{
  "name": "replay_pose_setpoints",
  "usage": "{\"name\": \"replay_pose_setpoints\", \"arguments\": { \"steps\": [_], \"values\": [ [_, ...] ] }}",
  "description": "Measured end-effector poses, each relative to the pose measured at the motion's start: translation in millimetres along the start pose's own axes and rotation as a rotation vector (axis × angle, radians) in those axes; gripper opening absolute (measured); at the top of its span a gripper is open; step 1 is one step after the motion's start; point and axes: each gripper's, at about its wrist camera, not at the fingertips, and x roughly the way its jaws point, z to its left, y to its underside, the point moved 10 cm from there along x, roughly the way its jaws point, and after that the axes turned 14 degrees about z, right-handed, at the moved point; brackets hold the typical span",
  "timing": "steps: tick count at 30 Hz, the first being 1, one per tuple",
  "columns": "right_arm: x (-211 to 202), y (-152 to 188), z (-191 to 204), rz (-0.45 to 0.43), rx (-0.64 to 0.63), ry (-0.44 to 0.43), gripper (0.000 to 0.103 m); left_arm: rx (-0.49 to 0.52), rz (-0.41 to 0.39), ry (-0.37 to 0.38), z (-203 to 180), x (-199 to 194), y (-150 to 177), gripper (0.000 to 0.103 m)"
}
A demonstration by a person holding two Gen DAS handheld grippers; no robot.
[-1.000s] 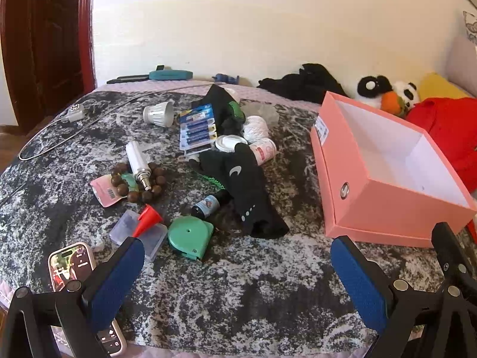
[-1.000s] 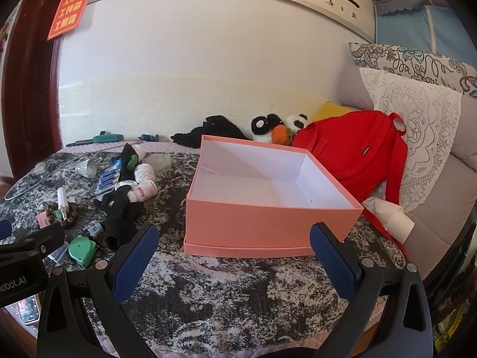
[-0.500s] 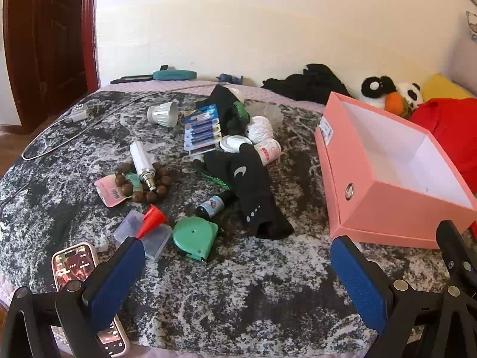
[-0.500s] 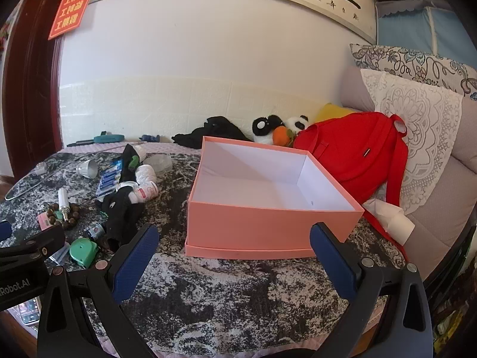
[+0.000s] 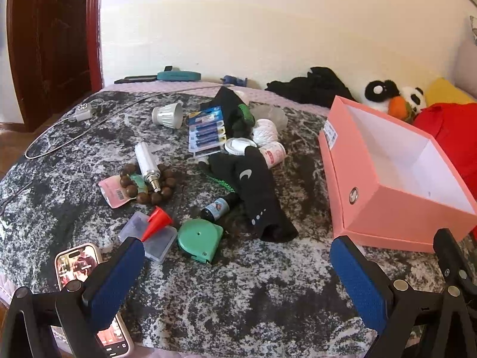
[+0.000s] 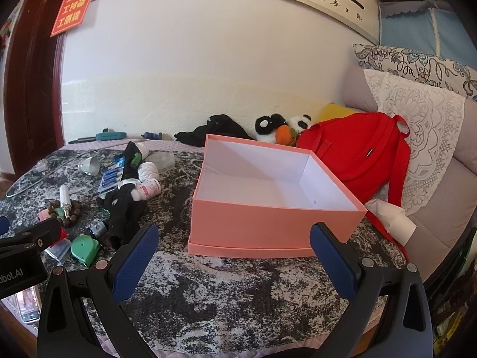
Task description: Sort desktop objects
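Note:
A pile of small objects lies on the marbled table (image 5: 238,292): green tape measure (image 5: 199,240), red cone (image 5: 155,222), clear case (image 5: 149,238), black sock (image 5: 256,197), small bottle (image 5: 215,208), battery pack (image 5: 206,131), bead bracelet (image 5: 149,185) with a tube bulb (image 5: 146,161), phone (image 5: 89,271). An open pink box (image 5: 387,185) stands at the right; in the right wrist view its inside (image 6: 268,185) is empty. My left gripper (image 5: 238,274) is open and empty, near the tape measure. My right gripper (image 6: 232,259) is open and empty before the box.
A white LED bulb (image 5: 167,115) and a charger cable (image 5: 83,122) lie at the far left. A red backpack (image 6: 363,161), plush panda (image 6: 280,128) and black cloth (image 6: 217,128) sit behind the box. A dark wooden door (image 5: 47,44) is at left.
The left gripper has drifted slightly back and left, so the objects sit a little further right in its view. The right gripper has barely moved. Both stay open.

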Motion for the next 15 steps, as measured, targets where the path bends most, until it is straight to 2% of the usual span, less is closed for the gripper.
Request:
{"name": "replay_pose_setpoints", "arguments": {
  "steps": [15],
  "values": [
    [5.0,0.5,0.8,0.005,-0.001,0.000,0.103,-0.004,-0.001,-0.015,4.0,0.5,-1.4,0.103]
  ]
}}
